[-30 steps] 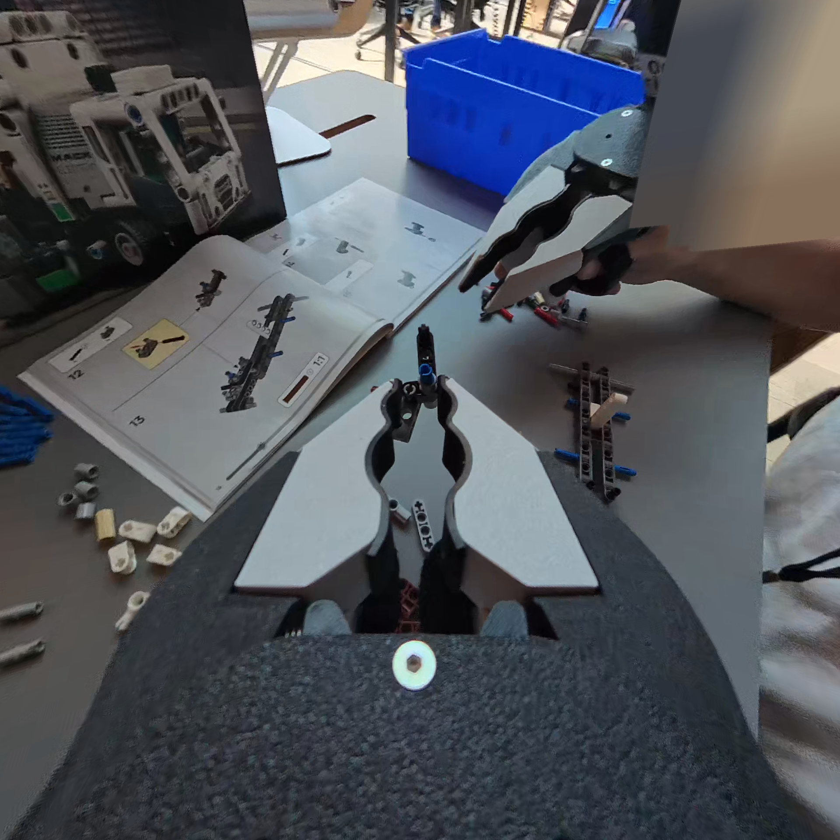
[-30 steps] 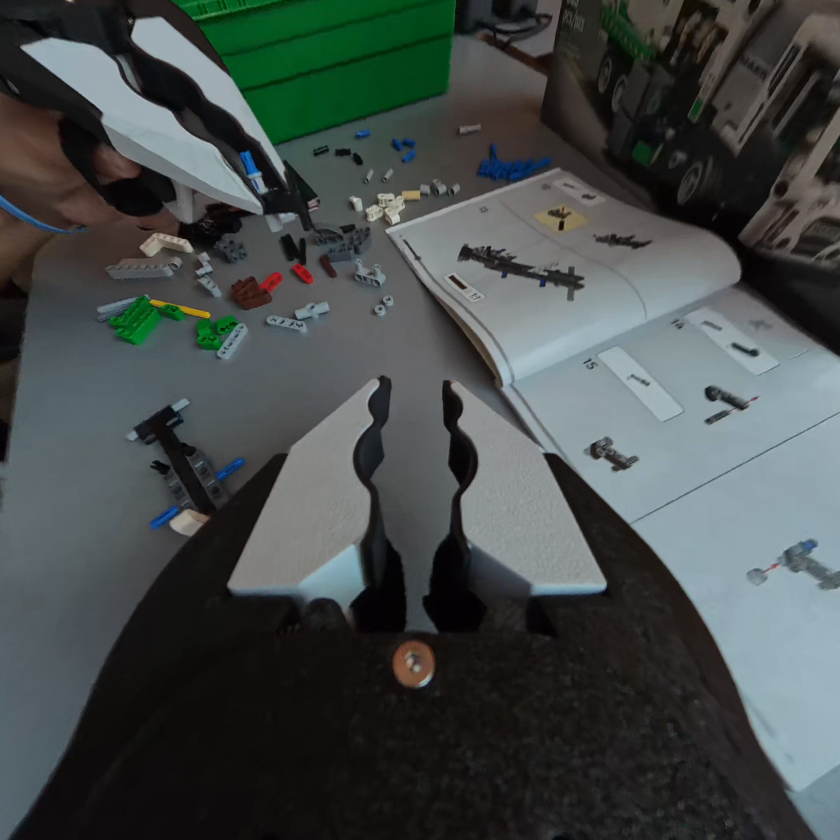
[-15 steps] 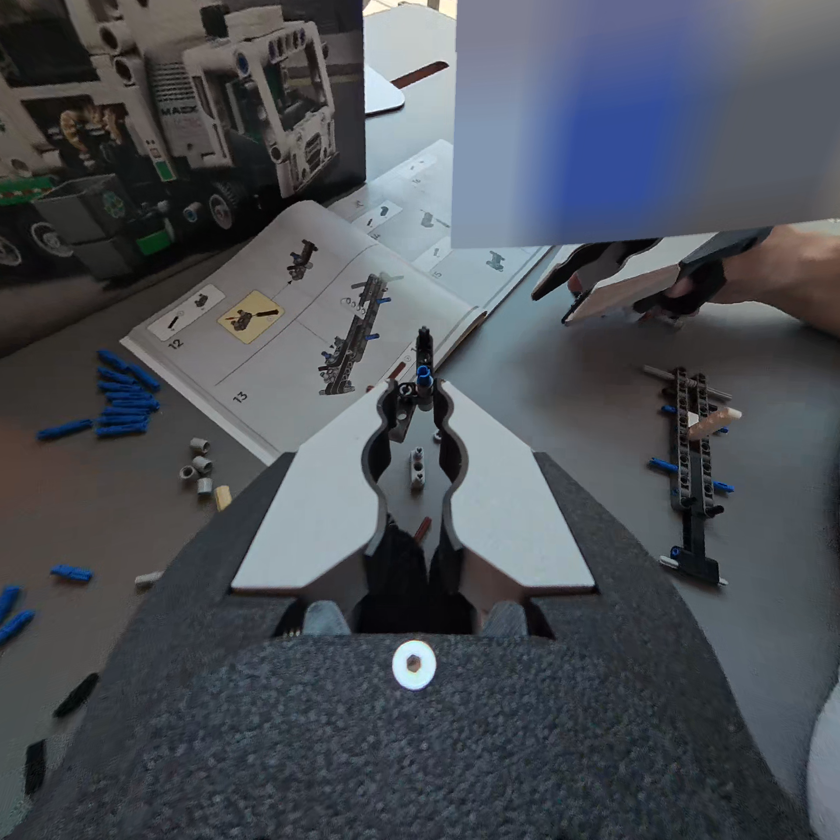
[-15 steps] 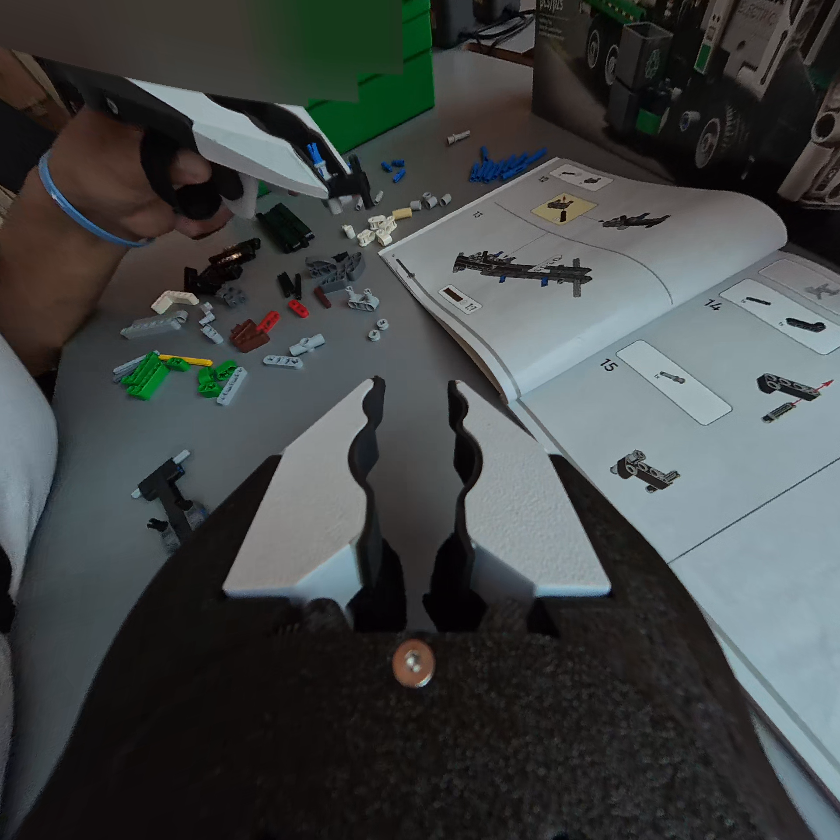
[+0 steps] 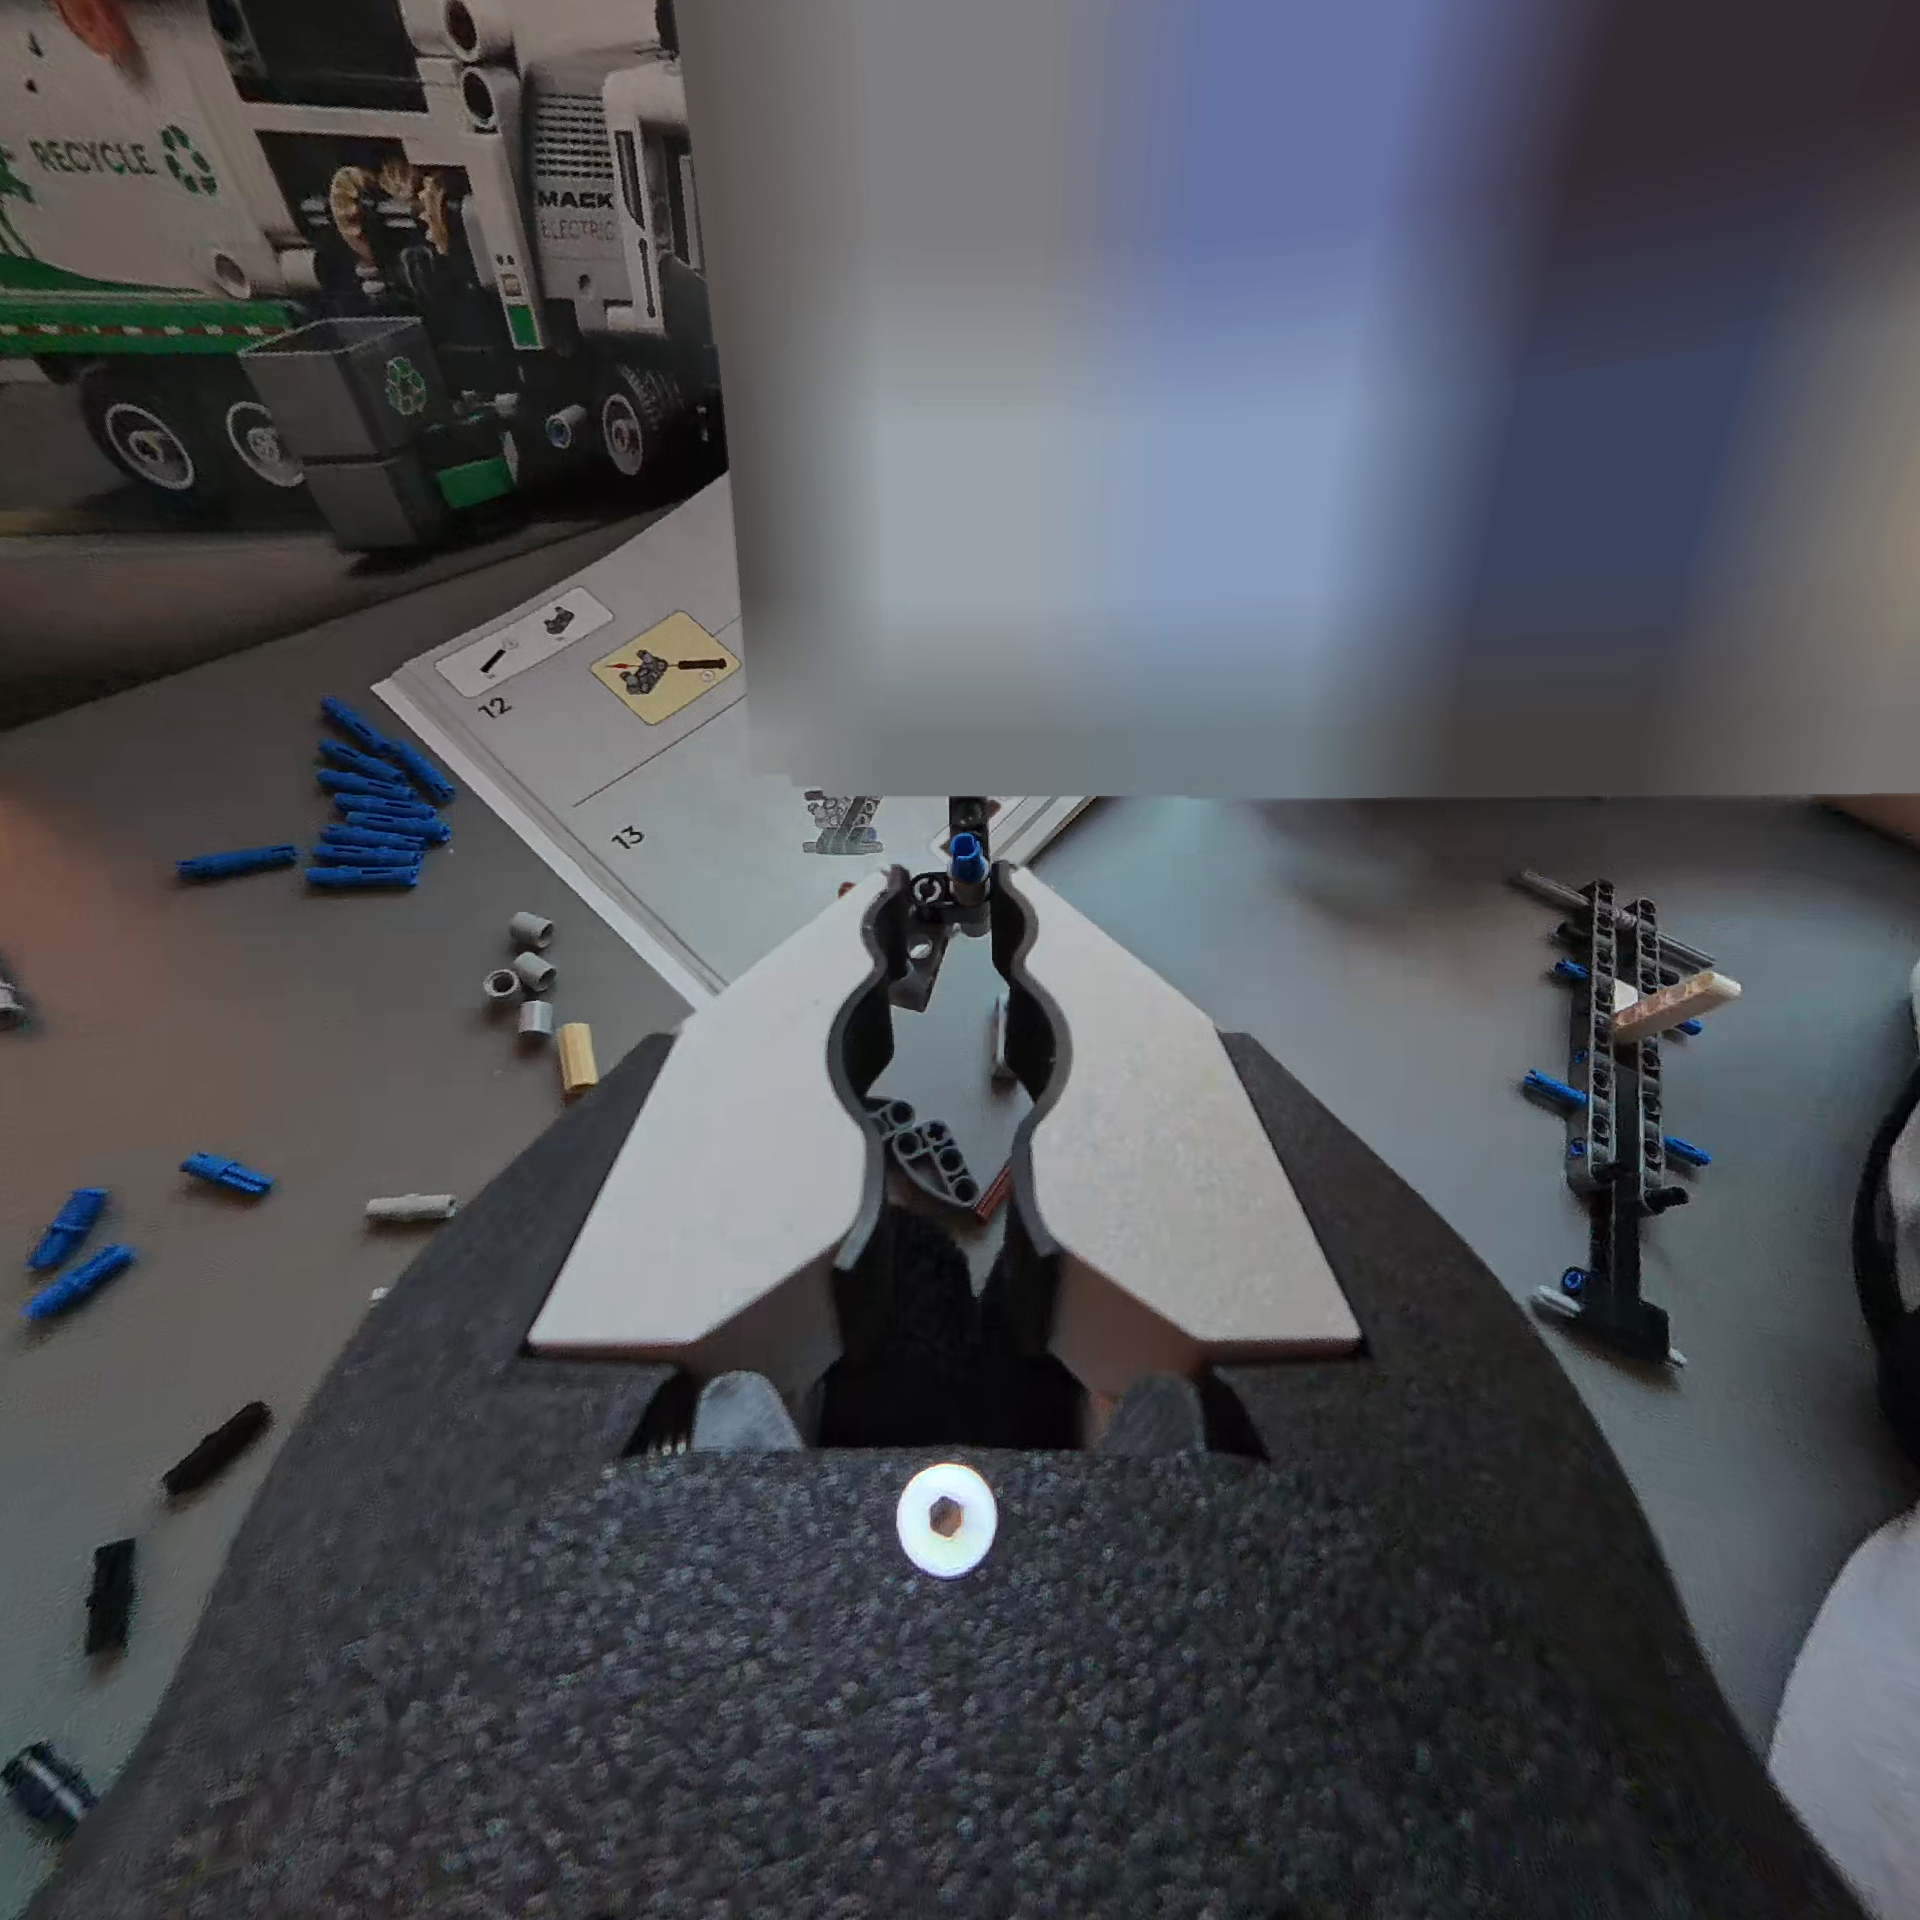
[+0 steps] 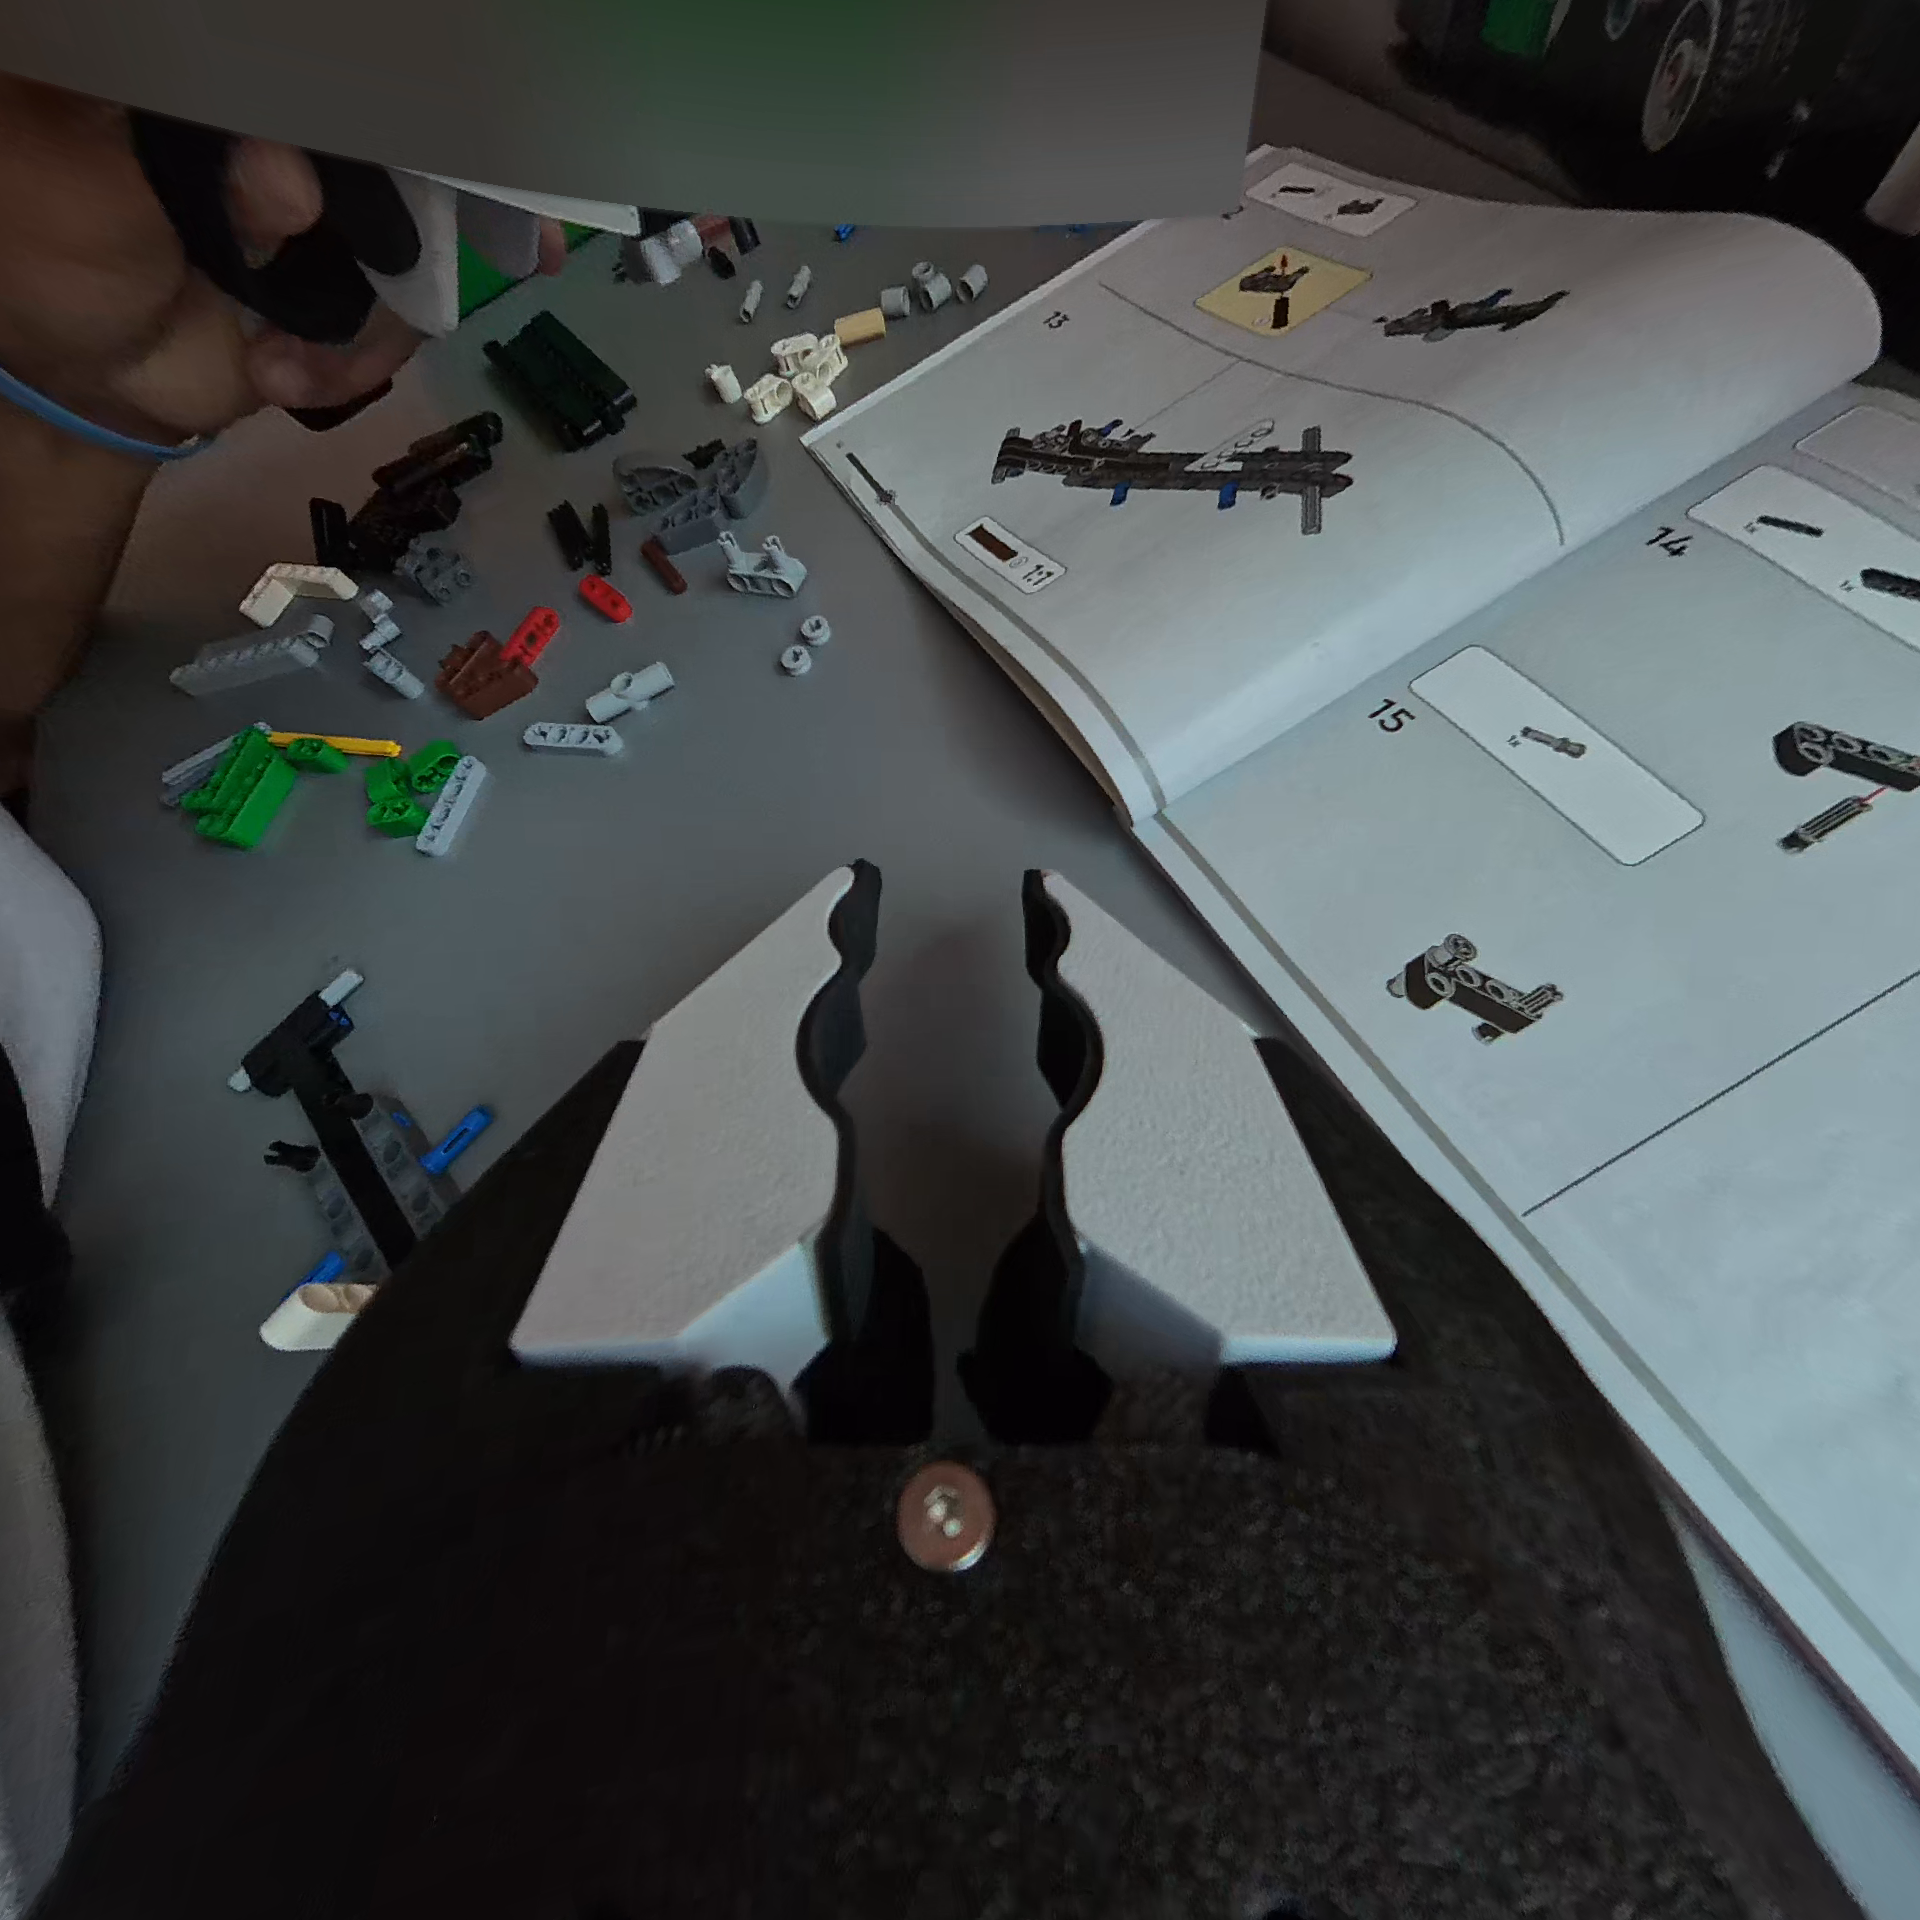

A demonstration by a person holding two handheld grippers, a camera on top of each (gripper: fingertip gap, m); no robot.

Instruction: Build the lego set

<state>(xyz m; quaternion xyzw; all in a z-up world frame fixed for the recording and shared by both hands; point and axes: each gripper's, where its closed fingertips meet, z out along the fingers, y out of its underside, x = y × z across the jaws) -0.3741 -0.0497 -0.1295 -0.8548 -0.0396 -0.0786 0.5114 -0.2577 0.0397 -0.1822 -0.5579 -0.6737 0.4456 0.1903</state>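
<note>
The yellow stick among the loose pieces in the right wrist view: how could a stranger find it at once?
Start at the open instruction booklet and look left across the grey table to the cluster of bright green pieces. The yellow stick lies flat along their upper edge. It is the only yellow piece there, long and much thinner than its green neighbours.

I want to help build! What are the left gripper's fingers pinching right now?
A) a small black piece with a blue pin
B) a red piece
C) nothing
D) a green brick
A: in the left wrist view, the left gripper is shut on a small black piece with a blue pin at its tips.
</note>
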